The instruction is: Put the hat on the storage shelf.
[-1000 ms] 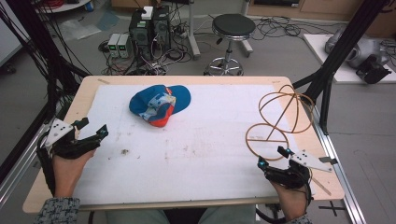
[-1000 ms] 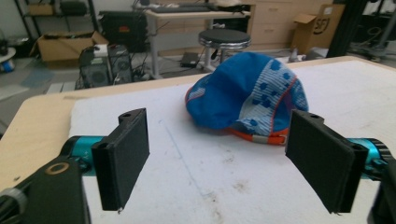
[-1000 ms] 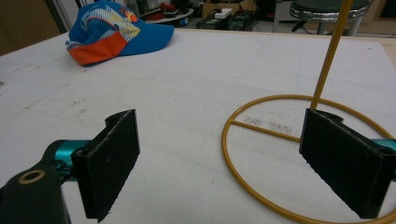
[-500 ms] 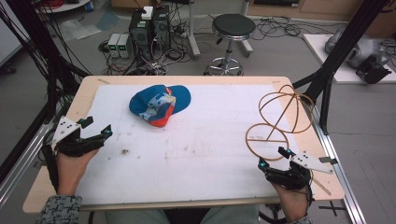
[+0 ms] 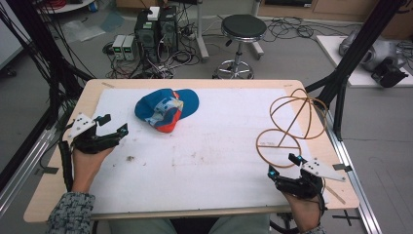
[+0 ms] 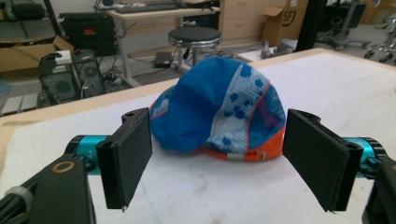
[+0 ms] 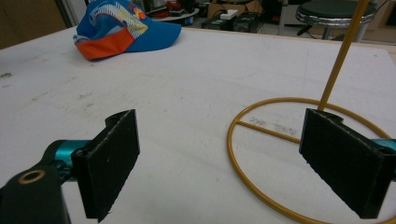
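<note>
A blue cap (image 5: 167, 108) with light patterned panels and an orange band lies on the white table mat, left of centre toward the back. My left gripper (image 5: 113, 125) hovers open just to its left, jaws wide apart and empty; in the left gripper view the cap (image 6: 224, 112) sits between and beyond the jaws. A gold wire stand (image 5: 290, 122) with a ring base and looped top rests at the right. My right gripper (image 5: 282, 165) is open at the near right, beside the ring base (image 7: 280, 130), with the cap (image 7: 122, 28) far off.
The white mat covers a wooden table (image 5: 48, 190) whose edges show all round. A small dark speck (image 5: 130, 158) lies on the mat near the left hand. Beyond the table stand a stool (image 5: 242, 29), computer boxes (image 5: 156, 24) and floor cables.
My left gripper has moved forward and right toward the cap. The right gripper has edged slightly forward near the stand's ring base. Cap and stand have not moved.
</note>
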A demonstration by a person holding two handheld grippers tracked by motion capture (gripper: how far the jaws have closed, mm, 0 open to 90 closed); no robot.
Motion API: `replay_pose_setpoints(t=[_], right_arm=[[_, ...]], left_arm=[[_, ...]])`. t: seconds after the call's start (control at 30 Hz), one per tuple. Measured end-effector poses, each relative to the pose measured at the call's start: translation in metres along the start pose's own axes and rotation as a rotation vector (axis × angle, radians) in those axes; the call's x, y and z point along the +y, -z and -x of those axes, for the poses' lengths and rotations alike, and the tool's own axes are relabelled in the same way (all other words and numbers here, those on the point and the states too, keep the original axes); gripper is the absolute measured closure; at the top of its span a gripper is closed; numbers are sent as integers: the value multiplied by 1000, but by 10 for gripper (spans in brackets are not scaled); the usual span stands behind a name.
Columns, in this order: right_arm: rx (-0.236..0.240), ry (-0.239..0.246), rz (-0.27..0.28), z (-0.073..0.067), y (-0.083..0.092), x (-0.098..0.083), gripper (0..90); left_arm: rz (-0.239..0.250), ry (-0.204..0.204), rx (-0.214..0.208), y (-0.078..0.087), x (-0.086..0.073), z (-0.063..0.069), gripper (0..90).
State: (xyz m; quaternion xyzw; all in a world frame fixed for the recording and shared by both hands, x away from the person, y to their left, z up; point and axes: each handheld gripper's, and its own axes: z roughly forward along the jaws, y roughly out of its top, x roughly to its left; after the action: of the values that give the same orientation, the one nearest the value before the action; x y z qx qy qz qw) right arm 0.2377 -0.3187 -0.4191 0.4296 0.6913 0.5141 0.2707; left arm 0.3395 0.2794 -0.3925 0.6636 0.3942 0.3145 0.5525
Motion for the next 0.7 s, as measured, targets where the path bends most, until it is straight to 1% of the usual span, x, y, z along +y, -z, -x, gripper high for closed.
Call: replay_pose_setpoints(t=[0.03,0.07,0.2,0.23,0.27,0.33,0.37,0.4,0.5,0.6,0.7], right_arm=[[5,2,-3,0,-1,0,113],[5,2,-3,0,-1,0,113],[10,-1,-10,0,-2,0,113],[10,-2,-10,0,-2,0,113],[9,3,-8,0,-2,0,113],[8,3,-7,0,-2,0,113],[8,3,-7,0,-2,0,113],[8,3,-7,0,-2,0,113],[12,6,-7,0,-1,0,113],[15,2,-8,1,-1,0,113],[20,2,-13,1,-2,0,113]], left_arm=[[8,-5,-18,-8,4,-1,240],[8,-5,-18,-8,4,-1,238],[32,-24,-45,-26,13,0,243],[28,-39,-56,-35,16,1,249],[28,-39,-56,-35,16,1,255],[38,-52,-69,-44,19,3,264],[32,-61,-81,-53,19,5,263],[32,-61,-81,-53,19,5,263],[48,-73,-102,-63,18,8,263],[45,-85,-116,-74,15,11,264],[38,-108,-125,-84,12,12,267]])
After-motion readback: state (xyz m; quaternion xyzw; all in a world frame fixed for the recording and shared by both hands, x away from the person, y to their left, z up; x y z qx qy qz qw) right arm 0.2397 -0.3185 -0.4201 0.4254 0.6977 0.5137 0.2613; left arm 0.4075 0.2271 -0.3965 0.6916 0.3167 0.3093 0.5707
